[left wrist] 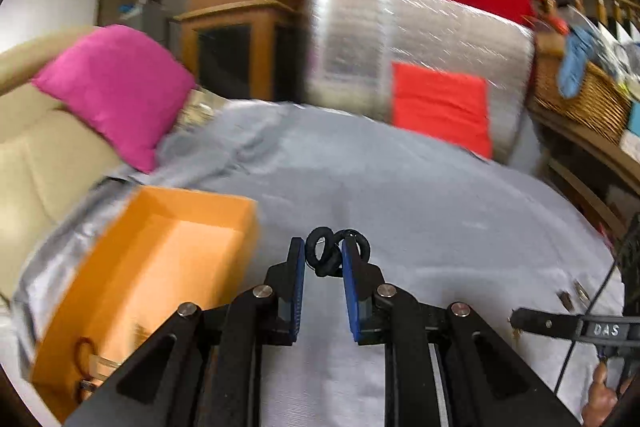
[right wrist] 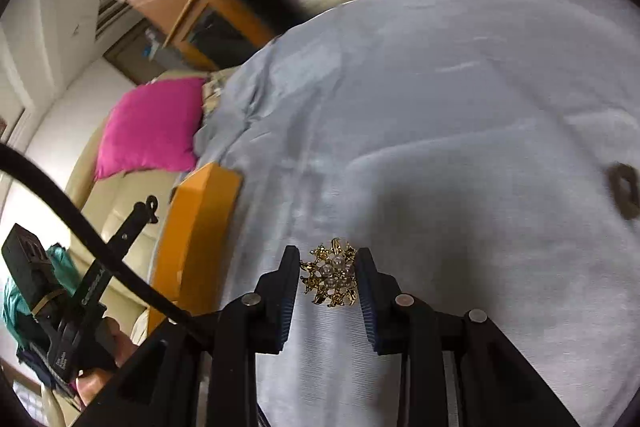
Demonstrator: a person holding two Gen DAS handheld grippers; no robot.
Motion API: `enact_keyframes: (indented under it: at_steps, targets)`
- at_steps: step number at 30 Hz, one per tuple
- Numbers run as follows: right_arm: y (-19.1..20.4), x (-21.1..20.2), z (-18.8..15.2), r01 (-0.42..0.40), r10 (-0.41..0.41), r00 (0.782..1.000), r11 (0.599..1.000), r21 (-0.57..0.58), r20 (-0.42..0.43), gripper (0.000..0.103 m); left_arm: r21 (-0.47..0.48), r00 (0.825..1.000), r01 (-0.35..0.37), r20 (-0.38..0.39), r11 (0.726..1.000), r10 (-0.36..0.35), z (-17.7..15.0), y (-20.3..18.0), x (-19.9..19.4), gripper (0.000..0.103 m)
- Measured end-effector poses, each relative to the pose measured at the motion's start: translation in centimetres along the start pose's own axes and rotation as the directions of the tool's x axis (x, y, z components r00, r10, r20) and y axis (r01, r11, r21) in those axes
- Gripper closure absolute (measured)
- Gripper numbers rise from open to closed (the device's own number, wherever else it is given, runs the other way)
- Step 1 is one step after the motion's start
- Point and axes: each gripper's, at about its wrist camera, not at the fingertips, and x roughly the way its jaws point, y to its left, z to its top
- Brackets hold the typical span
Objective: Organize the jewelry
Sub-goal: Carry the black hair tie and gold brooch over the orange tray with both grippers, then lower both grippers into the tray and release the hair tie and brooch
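My left gripper (left wrist: 322,254) is shut on a tangle of black rings (left wrist: 325,251), held above the grey cloth (left wrist: 420,195). The open orange box (left wrist: 160,267) lies just left of it, with a small ring and clip (left wrist: 86,355) in its near corner. My right gripper (right wrist: 328,269) is shut on a gold brooch with pearls (right wrist: 331,273), over the grey cloth (right wrist: 440,107). The orange box (right wrist: 192,239) shows to its left, and the left gripper (right wrist: 132,223) beyond it. A dark ring-shaped piece (right wrist: 625,191) lies on the cloth at far right.
A pink cushion (left wrist: 116,91) rests on a beige sofa (left wrist: 36,155) at left. A silver padded panel with a red patch (left wrist: 440,103) stands behind the cloth. A wicker basket (left wrist: 580,95) sits on a shelf at right. Two small metal pieces (left wrist: 574,295) lie on the cloth.
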Motion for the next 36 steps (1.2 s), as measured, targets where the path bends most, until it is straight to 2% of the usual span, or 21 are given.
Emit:
enact_keyframes:
  at_steps: [3, 6, 8, 14, 18, 24, 27, 32, 34, 36]
  targets:
    - [4.6, 1.7, 0.8, -0.004, 0.003, 1.0, 0.997, -0.073, -0.019, 0.072, -0.04, 0.997, -0.072, 0.036, 0.997, 0.073, 0.9, 3.5, -0.9, 0.084]
    - [9.1, 3.2, 1.7, -0.027, 0.023, 0.999, 0.991, -0.128, -0.034, 0.072, -0.076, 0.984, -0.16, 0.067, 0.984, 0.165, 1.5, 7.2, -2.1, 0.084]
    - [12.3, 4.4, 2.1, -0.045, 0.038, 0.998, 0.986, -0.164, -0.046, 0.072, -0.105, 0.978, -0.188, 0.073, 0.977, 0.196, 1.6, 9.3, -2.8, 0.084]
    - [20.7, 8.2, 1.8, -0.102, 0.078, 0.992, 0.96, -0.26, -0.102, 0.072, -0.171, 0.966, -0.255, -0.016, 0.952, 0.256, 0.9, 16.4, -2.7, 0.084]
    - [24.3, 11.0, 1.0, -0.133, 0.092, 0.985, 0.944, -0.3, -0.149, 0.072, -0.219, 0.969, -0.242, -0.1, 0.945, 0.226, -0.3, 20.6, -1.8, 0.084]
    - [27.6, 16.0, -0.4, -0.158, 0.079, 0.969, 0.927, -0.34, -0.235, 0.072, -0.262, 0.977, -0.176, -0.163, 0.949, 0.136, -1.5, 23.9, -0.4, 0.084]
    - [28.3, 18.1, -1.4, -0.152, 0.052, 0.961, 0.92, -0.36, -0.272, 0.072, -0.278, 0.972, -0.172, -0.203, 0.945, 0.117, -2.1, 24.6, 0.5, 0.084]
    - [27.3, 21.0, -2.3, -0.094, -0.022, 0.95, 0.932, -0.351, -0.312, 0.072, -0.284, 0.966, -0.144, -0.25, 0.948, 0.071, -2.7, 24.7, 2.5, 0.084]
    - [26.5, 21.9, -2.3, -0.065, -0.058, 0.942, 0.935, -0.348, -0.332, 0.072, -0.259, 0.956, -0.151, -0.284, 0.954, 0.075, -3.0, 24.2, 3.5, 0.084]
    - [26.0, 22.6, -2.5, -0.033, -0.099, 0.933, 0.934, -0.357, -0.346, 0.072, -0.221, 0.939, -0.173, -0.331, 0.96, 0.093, -3.5, 23.7, 4.6, 0.084]
